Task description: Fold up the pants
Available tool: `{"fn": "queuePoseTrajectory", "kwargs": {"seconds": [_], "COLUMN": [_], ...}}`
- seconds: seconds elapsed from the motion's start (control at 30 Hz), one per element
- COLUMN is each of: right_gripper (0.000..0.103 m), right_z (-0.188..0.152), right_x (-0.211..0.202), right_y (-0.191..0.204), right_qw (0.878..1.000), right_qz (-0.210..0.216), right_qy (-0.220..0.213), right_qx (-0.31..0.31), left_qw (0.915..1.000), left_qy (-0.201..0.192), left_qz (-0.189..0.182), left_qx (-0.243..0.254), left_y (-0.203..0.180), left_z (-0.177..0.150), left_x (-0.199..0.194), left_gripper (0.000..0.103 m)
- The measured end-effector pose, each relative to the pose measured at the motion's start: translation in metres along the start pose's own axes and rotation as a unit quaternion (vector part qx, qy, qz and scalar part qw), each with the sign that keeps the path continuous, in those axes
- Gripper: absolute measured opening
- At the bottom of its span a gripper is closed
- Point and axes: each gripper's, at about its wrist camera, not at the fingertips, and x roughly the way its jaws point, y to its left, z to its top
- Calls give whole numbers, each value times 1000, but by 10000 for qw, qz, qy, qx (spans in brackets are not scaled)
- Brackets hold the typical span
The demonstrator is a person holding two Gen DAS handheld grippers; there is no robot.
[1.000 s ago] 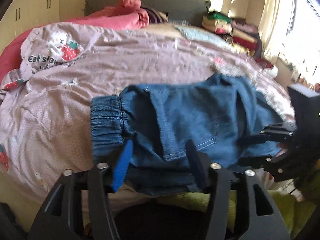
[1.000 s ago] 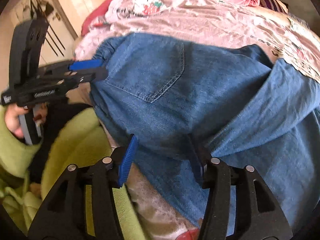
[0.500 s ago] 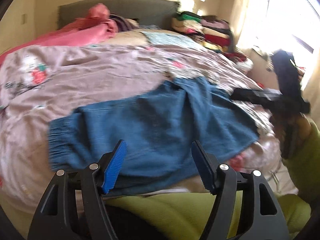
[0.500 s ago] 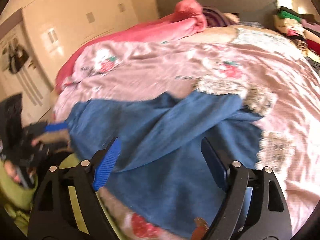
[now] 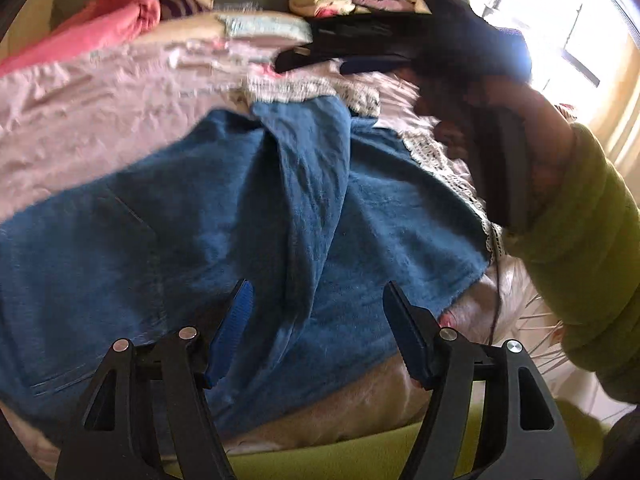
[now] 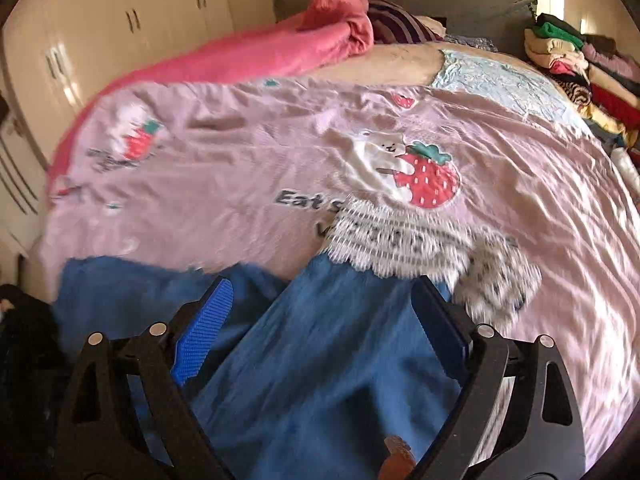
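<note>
Blue denim pants (image 5: 248, 216) lie spread on the pink bedcover, one leg folded over the other; their hems carry white lace trim (image 5: 440, 152). My left gripper (image 5: 316, 320) is open and empty, hovering over the pants near the bed's front edge. In the right wrist view the pants (image 6: 328, 360) fill the lower middle, with the lace hems (image 6: 404, 240) beyond. My right gripper (image 6: 320, 320) is open and empty above a pant leg. The right gripper also shows in the left wrist view (image 5: 360, 60), held in a hand with a green sleeve, above the hems.
The pink bedcover (image 6: 248, 152) with strawberry prints covers the bed. A pink blanket (image 6: 320, 36) lies bunched at the headboard. A stack of folded clothes (image 6: 576, 60) sits at the far right. Wardrobe doors (image 6: 112, 28) stand at the left.
Both grippers have opened and let go of the pants, which now lie flat on the bed. The right gripper has risen and swung toward the hems; the left has moved closer over the pants.
</note>
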Motion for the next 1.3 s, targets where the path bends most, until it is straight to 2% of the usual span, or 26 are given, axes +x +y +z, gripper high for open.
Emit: {"fn": "queuePoseTrajectory", "kwargs": {"seconds": [0.07,0.13,0.2,0.3,0.33,0.4,0.43,0.53,0.57,0.7,0.87,0.9,0.97,1.17,1.3], "right_gripper": [85,85,85,85,83,62,46,14,9,8,8,8,8,8,8], "right_z": [10,19,28,36,37,36,34,30,29,20,1,-4,-14,-60,-101], "right_x": [23,41,59,86,91,103,105,88,79,34,-32,-45,-66,-125,-149], "right_y": [3,6,9,7,5,-3,-8,-26,-30,-49,-80,-84,-91,-99,-98], "right_qw": [9995,9991,9982,9951,9939,9909,9907,9944,9953,9961,9908,9898,9876,9823,9792], "right_qz": [-250,-254,-442,-787,-902,-1121,-1128,-851,-750,-441,-196,-171,-153,8,152], "right_qy": [200,327,396,590,640,746,761,510,429,65,-381,-451,-590,-796,-735], "right_qx": [11,17,-34,23,40,31,47,354,427,758,1284,1343,1444,1697,1885], "left_qw": [9999,9997,9995,9993,9992,9989,9987,9982,9981,9984,9989,9991,9994,9991,9978], "left_qy": [96,158,242,252,256,246,239,209,199,125,75,36,-67,-360,-582], "left_qz": [-69,-111,-133,-149,-190,-241,-278,-370,-391,-358,-270,-244,-182,211,271], "left_qx": [-63,-130,-182,-226,-257,-313,-342,-419,-435,-423,-385,-356,-303,72,156], "left_y": [2,5,7,8,9,11,14,16,17,18,17,15,12,8,10], "left_z": [2,3,2,0,-1,-2,-3,-4,-4,-6,-7,-7,-6,-4,-8], "left_x": [7,12,16,18,18,17,16,15,14,9,4,2,-5,-29,-56], "left_gripper": [66,61,45,29,28,26,26,26,26,26,24,13,4,3,3]}}
